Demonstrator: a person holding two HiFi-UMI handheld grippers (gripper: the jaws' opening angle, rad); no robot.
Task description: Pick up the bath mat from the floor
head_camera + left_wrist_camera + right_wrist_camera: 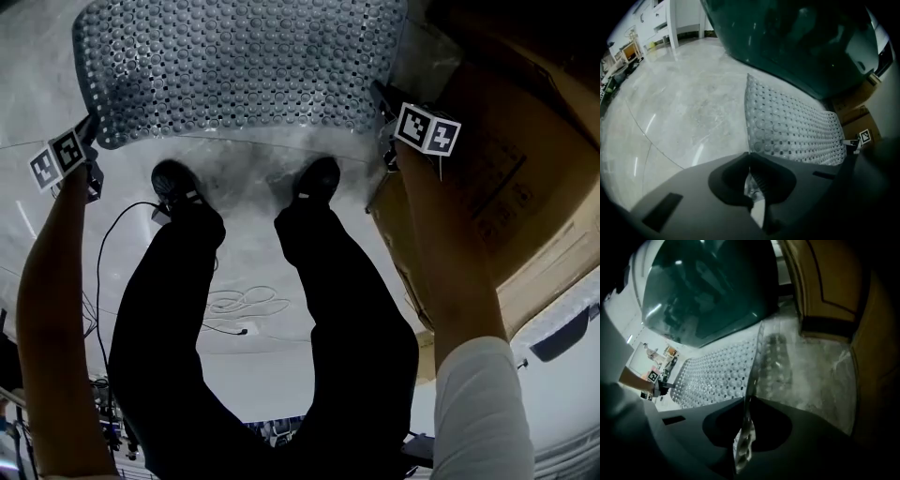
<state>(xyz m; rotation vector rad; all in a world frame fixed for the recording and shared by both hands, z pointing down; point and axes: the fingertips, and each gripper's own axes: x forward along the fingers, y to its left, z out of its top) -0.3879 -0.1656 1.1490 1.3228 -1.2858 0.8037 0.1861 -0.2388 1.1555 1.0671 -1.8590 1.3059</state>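
Left gripper (751, 182) and right gripper (744, 430) each pinch a bath mat (234, 66) corner — jaws closed tight on it.

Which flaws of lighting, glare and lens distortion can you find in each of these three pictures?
Head view: the person's legs are near-black silhouettes against the pale floor, and the bath mat bulges from the wide lens. Left gripper view: black rounded corners, white glare streaks on the floor. Right gripper view: dim overall, the mat edge in the right claw soft up close.
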